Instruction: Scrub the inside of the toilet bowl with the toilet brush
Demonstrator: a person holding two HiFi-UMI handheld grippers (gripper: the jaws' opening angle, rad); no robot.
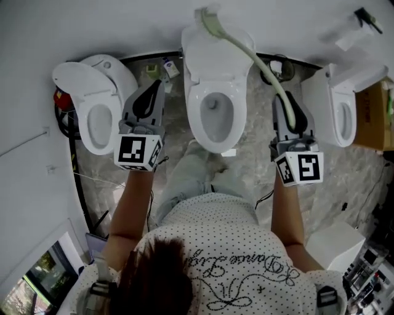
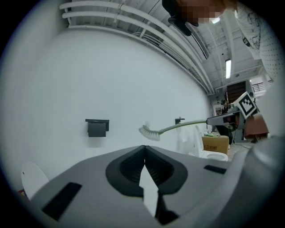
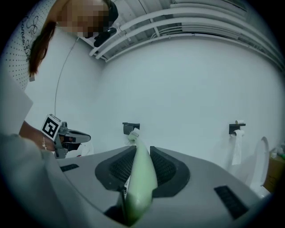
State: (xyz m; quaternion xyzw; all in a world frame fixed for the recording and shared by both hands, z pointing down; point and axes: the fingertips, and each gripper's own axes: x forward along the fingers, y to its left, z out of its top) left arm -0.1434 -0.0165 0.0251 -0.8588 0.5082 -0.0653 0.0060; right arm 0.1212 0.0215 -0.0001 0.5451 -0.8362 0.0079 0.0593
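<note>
The middle toilet (image 1: 212,61) stands with its seat up and its bowl (image 1: 215,117) open between my two grippers. A pale green toilet brush (image 1: 246,49) slants up over the toilet's tank, bristle head (image 1: 206,18) at the top. My right gripper (image 1: 284,97) is shut on the brush handle (image 3: 141,178), which runs out between the jaws to the bristles (image 3: 133,133). My left gripper (image 1: 157,85) hangs left of the bowl, shut, with nothing in it (image 2: 144,149). In the left gripper view the brush (image 2: 149,132) shows in the air in front of the white wall.
A second toilet (image 1: 92,104) stands at the left, lid up, and a third (image 1: 338,111) at the right beside a cardboard box (image 1: 377,117). A paper roll holder (image 3: 236,129) and a dark holder (image 2: 97,127) hang on the wall. Cables cross the marble floor (image 1: 160,160).
</note>
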